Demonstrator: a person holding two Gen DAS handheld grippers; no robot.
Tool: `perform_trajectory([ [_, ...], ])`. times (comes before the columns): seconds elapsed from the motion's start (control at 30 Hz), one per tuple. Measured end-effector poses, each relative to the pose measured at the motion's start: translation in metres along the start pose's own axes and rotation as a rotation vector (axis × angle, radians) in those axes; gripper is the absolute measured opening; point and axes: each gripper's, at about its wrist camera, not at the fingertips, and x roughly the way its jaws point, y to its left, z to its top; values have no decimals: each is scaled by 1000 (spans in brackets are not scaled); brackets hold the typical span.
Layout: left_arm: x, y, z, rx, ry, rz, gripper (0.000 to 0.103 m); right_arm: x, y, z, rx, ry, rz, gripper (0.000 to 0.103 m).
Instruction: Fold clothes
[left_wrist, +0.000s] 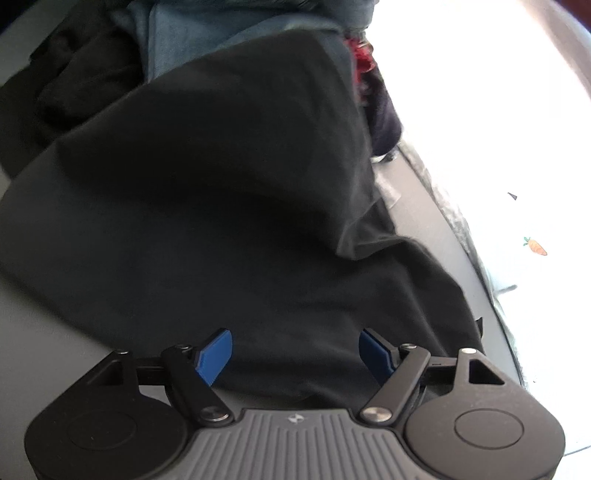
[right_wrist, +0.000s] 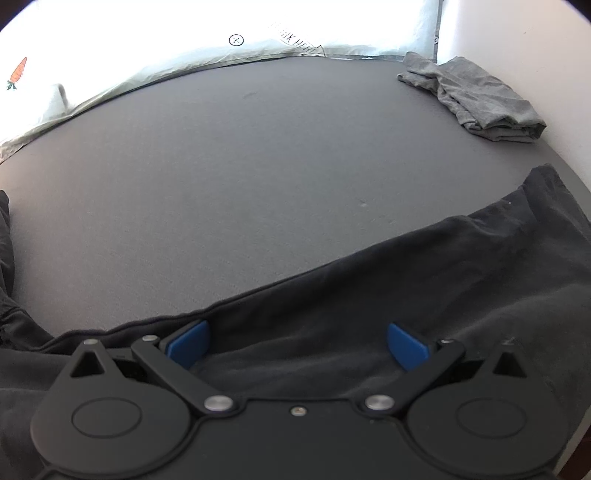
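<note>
A dark grey garment (left_wrist: 229, 192) is spread, rumpled, on the grey surface (right_wrist: 229, 166). Over it, the left gripper (left_wrist: 295, 350) and right gripper (right_wrist: 297, 341) are held with jaws apart, nothing clamped. A folded grey garment (right_wrist: 480, 99) lies well beyond it; white bedding (right_wrist: 177, 40) borders the surface.

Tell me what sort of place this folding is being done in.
Probably a bedroom: the black garment lies spread on a wide grey surface like a mattress, white bedding with a carrot print lines its far edge, and a folded grey garment sits in the corner by a white wall.
</note>
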Motion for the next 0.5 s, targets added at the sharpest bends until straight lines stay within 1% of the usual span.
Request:
perform_trajectory([
  [0.03, 1, 3, -1, -13, 22, -13, 77, -1, 2, -2, 3, -2, -3, 103],
  [0.13, 3, 14, -9, -50, 93, -90, 78, -2, 3, -2, 6, -5, -10, 103],
  [0.23, 15, 25, -20, -153, 156, -168, 79, -4, 4, -4, 8, -15, -16, 103],
  [0.27, 20, 28, -22, -189, 161, -180, 79, -4, 5, -4, 8, -18, -18, 103],
  [0.33, 26, 28, -24, -233, 138, -187, 79, -5, 5, -5, 10, -22, -17, 103],
  [0.5, 39, 21, -15, -282, 101, -194, 79, -4, 2, -5, 27, -22, -2, 103],
])
